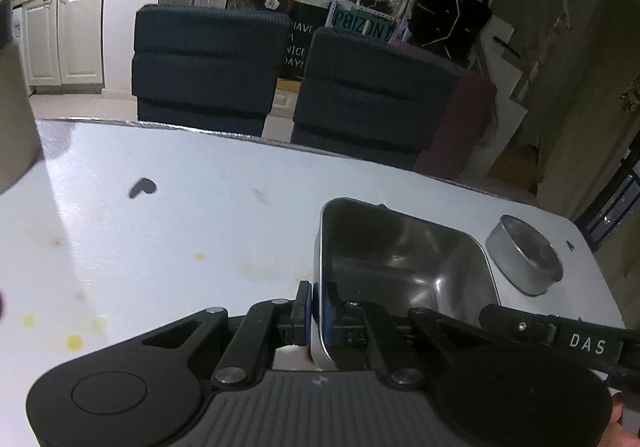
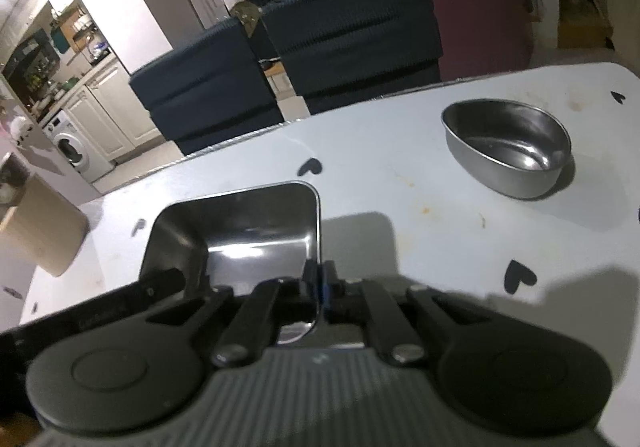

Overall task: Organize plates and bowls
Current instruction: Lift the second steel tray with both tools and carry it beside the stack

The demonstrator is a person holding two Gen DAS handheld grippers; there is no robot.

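Note:
A square steel container (image 1: pixel 404 267) is held above the white table (image 1: pixel 160 239) by both grippers. My left gripper (image 1: pixel 316 307) is shut on its left wall. My right gripper (image 2: pixel 320 287) is shut on the right wall of the same container (image 2: pixel 248 231). The right gripper's body shows in the left wrist view (image 1: pixel 560 331), marked DAS. A round steel bowl (image 2: pixel 508 147) stands on the table to the right, apart from both grippers. It also shows in the left wrist view (image 1: pixel 524 255).
Two dark chairs (image 1: pixel 208 67) stand behind the table's far edge. A cardboard box (image 2: pixel 40 223) sits at the table's left. Black heart marks (image 2: pixel 518 277) and stains dot the tabletop.

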